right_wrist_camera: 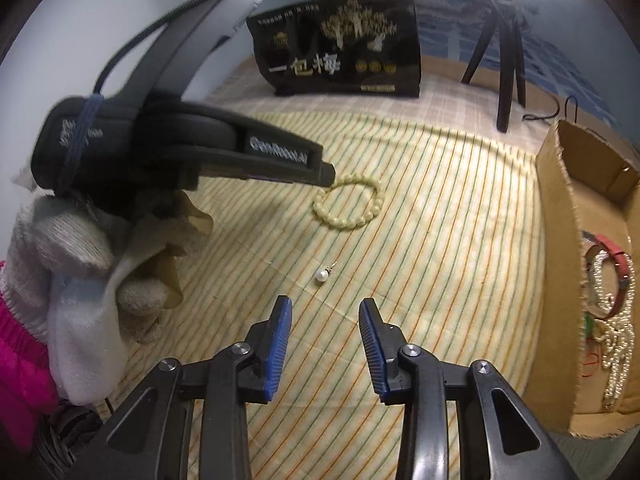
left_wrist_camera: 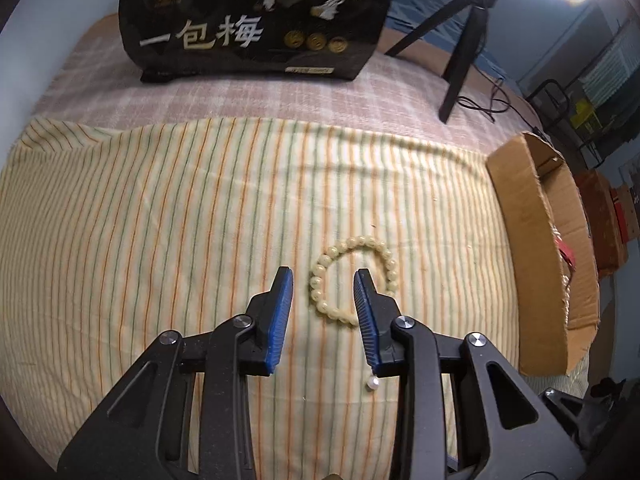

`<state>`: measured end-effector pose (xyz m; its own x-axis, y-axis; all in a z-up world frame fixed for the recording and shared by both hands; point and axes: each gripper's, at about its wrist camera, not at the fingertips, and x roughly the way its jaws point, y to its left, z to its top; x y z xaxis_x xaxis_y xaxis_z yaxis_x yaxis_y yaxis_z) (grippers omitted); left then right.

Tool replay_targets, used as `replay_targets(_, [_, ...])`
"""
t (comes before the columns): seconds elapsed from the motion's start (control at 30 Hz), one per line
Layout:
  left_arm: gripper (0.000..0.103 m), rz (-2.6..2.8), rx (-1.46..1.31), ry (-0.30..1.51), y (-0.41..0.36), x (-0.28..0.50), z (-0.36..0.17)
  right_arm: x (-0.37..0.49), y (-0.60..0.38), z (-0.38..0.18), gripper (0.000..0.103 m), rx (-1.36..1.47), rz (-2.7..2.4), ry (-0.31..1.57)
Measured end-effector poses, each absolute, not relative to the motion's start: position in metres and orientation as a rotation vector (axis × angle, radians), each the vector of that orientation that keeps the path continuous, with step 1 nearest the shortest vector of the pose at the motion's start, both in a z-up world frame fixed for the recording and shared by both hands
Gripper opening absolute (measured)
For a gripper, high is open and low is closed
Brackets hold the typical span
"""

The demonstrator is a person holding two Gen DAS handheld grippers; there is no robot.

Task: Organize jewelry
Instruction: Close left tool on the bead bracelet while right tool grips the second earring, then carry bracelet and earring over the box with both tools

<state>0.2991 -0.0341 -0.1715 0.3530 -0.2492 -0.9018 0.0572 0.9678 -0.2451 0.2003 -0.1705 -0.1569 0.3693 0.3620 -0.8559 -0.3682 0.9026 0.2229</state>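
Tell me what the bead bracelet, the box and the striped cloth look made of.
Bead bracelet: smooth, pale cream beads, glossy; maybe stone or resin.
Box: brown corrugated cardboard, matte, with raw frayed cut edges.
Striped cloth: thin woven fabric, matte, lightly wrinkled.

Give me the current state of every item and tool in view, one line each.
Bead bracelet: flat on the striped cloth, not gripped.
Pearl earring: loose on the cloth, untouched.
Cardboard box: open, jewelry already inside.
Left tool: open, over the bracelet.
Right tool: open, empty, short of the earring.
Black bag: upright at the back.
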Motion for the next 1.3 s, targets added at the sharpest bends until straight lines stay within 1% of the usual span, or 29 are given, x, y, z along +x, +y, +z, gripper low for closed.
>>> replay_targets(0.2, [0.032, -0.196, -0.201, 1.217, -0.029, 0.308, -0.184, 0.209, -0.163, -0.17, 0.034, -0.004, 0.481, 1.124])
replay_targets(0.83, [0.032, -0.213, -0.204, 1.232, -0.037, 0.321, -0.198, 0.224, -0.142, -0.188, 0.025, -0.031, 0.455, 1.141])
replay_targets(0.93, [0.026, -0.204, -0.185, 1.227, -0.039, 0.323, -0.2, 0.222, -0.139, -0.191, 0.023, -0.063, 0.444, 1.131])
replay_targets(1.0, [0.015, -0.192, -0.173, 1.221, -0.039, 0.323, -0.2, 0.219, -0.135, -0.191, 0.021, -0.091, 0.435, 1.122])
replay_targets(1.03, [0.012, -0.187, -0.173, 1.22, -0.037, 0.324, -0.2, 0.218, -0.134, -0.191, 0.018, -0.103, 0.429, 1.12])
replay_targets(1.07, [0.007, -0.179, -0.178, 1.219, -0.036, 0.324, -0.2, 0.218, -0.133, -0.191, 0.014, -0.116, 0.422, 1.117])
replay_targets(1.17, [0.006, -0.176, -0.203, 1.221, -0.033, 0.326, -0.201, 0.213, -0.133, -0.19, 0.006, -0.137, 0.405, 1.11])
replay_targets(1.3, [0.005, -0.17, -0.202, 1.215, -0.031, 0.323, -0.199, 0.213, -0.14, -0.188, 0.006, -0.101, 0.413, 1.114])
